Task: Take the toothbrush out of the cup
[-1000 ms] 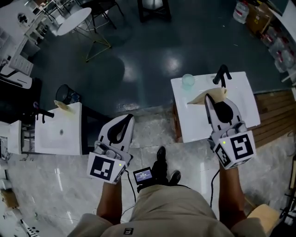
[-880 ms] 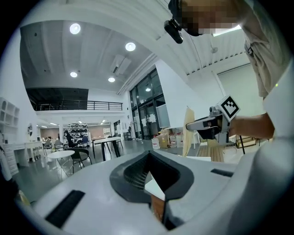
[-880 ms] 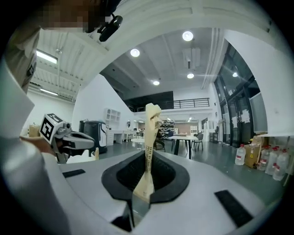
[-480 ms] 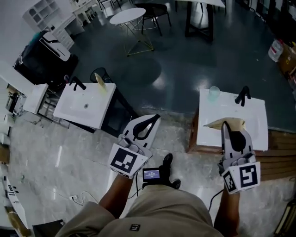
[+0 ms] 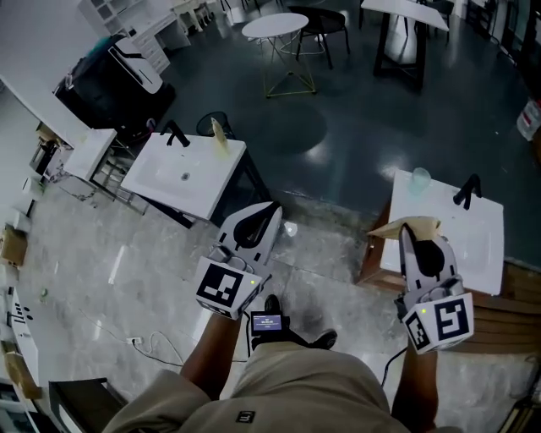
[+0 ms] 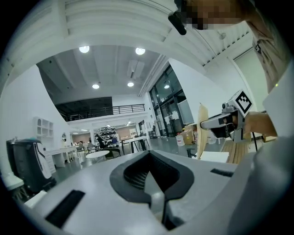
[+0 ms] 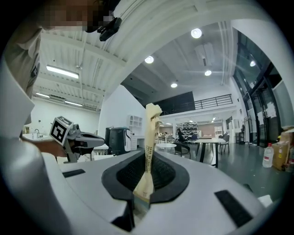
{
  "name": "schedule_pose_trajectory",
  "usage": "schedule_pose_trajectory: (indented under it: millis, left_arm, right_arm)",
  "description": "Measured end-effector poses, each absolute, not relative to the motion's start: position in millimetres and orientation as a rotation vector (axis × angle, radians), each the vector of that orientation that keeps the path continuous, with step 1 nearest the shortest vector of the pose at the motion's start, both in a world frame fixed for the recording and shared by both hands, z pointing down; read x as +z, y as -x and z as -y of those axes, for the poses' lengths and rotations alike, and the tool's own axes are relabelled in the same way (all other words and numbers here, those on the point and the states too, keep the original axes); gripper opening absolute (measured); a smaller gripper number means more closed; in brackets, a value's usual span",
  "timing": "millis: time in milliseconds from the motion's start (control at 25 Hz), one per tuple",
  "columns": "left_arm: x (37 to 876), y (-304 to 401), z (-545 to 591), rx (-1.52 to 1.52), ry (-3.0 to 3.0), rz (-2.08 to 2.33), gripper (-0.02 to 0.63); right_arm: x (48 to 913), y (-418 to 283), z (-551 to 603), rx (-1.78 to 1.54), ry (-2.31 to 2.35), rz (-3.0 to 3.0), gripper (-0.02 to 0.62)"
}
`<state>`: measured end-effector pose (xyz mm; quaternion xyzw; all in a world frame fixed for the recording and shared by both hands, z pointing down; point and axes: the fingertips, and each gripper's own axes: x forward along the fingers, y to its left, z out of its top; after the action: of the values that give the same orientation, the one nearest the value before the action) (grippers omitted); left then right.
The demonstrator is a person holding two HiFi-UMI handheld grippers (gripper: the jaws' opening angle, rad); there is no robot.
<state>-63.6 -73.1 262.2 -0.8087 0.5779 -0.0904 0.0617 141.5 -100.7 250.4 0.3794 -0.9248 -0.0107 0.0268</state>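
The toothbrush (image 7: 149, 137) is out of the cup (image 5: 420, 177), pinched low on its handle by the right gripper (image 5: 407, 235); the left gripper (image 5: 265, 211) is closed, empty. It looks light, stiff and thin, likely to pivot, so a mid-handle grip would probably hold steadier

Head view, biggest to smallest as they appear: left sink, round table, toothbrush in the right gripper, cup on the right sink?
1. left sink
2. round table and toothbrush: similar span in the frame. The table stands much farther from the camera, so I leave these two unranked.
3. cup
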Motion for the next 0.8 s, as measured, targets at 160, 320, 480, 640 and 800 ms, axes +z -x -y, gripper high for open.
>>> schedule_pose_trajectory:
  millis: [160,320,480,640,800]
  left_arm:
    - [267,113,62,-0.288,2.375,-1.857,0.006]
    - [266,177,50,-0.251,2.307,-1.956,0.006]
    - [276,252,42,-0.243,2.262,-2.041,0.006]
    - [287,320,51,-0.238,2.253,-2.102,0.006]
    - [298,375,85,-0.242,2.277,-2.116,0.006]
  right_arm:
    - [256,-97,99,-0.021,-1.06,2.891,0.026]
    - [260,-36,97,-0.03,-0.967,2.904,0.026]
    - [263,30,99,-0.039,-0.904,2.903,0.026]
    - [266,89,110,-0.028,-0.878,2.882,0.026]
    - [273,139,136,0.003,-0.896,2.854,0.026]
